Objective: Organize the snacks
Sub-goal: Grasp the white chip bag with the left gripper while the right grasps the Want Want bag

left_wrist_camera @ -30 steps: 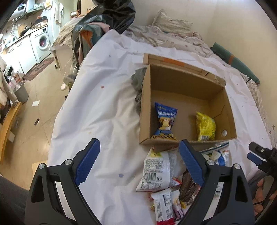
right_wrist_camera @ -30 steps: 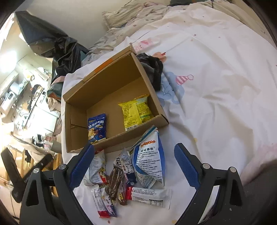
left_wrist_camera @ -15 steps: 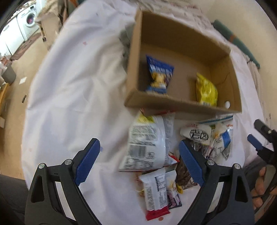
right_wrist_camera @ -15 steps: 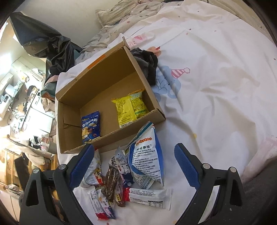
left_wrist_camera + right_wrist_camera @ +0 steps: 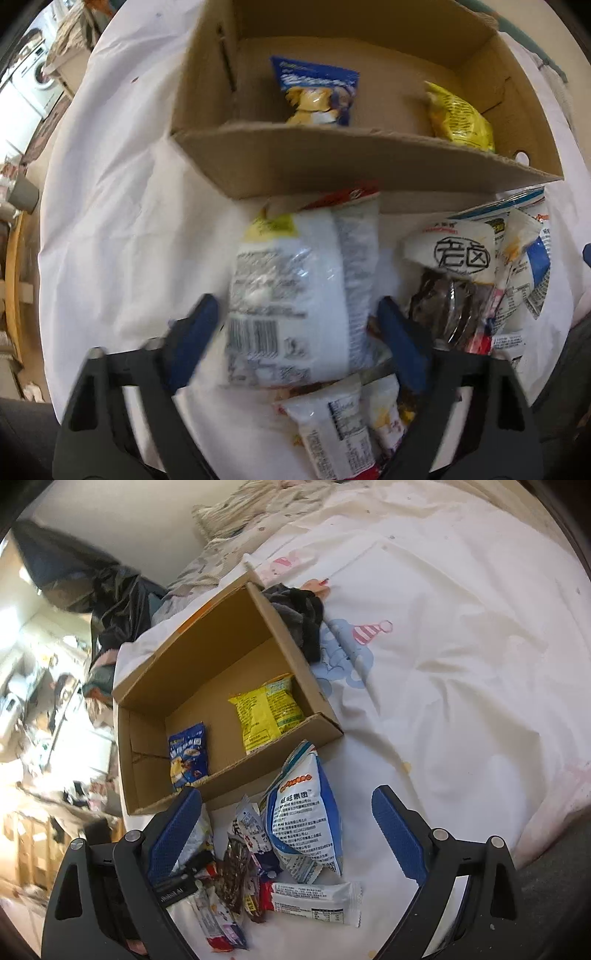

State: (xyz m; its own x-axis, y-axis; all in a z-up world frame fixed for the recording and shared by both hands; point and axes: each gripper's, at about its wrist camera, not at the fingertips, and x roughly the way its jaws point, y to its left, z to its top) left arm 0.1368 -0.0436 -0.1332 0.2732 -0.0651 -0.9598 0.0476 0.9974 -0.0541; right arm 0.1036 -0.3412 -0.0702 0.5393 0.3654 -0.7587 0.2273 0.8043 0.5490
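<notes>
An open cardboard box [image 5: 332,162] [image 5: 221,653] lies on the white bedsheet with a blue snack bag [image 5: 317,92] [image 5: 187,755] and a yellow snack bag [image 5: 458,116] [image 5: 267,710] inside. Loose snacks lie in front of it. My left gripper [image 5: 299,325] is open, its blue fingers on either side of a white snack bag [image 5: 295,295]. My right gripper [image 5: 288,830] is open above a blue-and-white bag [image 5: 304,827], a dark wrapper [image 5: 236,867] and a white bar [image 5: 314,899]. In the left view a round white packet [image 5: 458,251] lies to the right.
A dark cloth [image 5: 299,616] lies against the box's far right side. Black bags and bedding [image 5: 103,590] pile at the back. The bed's left edge drops to a floor with a washing machine [image 5: 33,74].
My left gripper has moved forward and down to the snack pile, so the white bag now sits between its fingers. The right gripper has shifted only slightly.
</notes>
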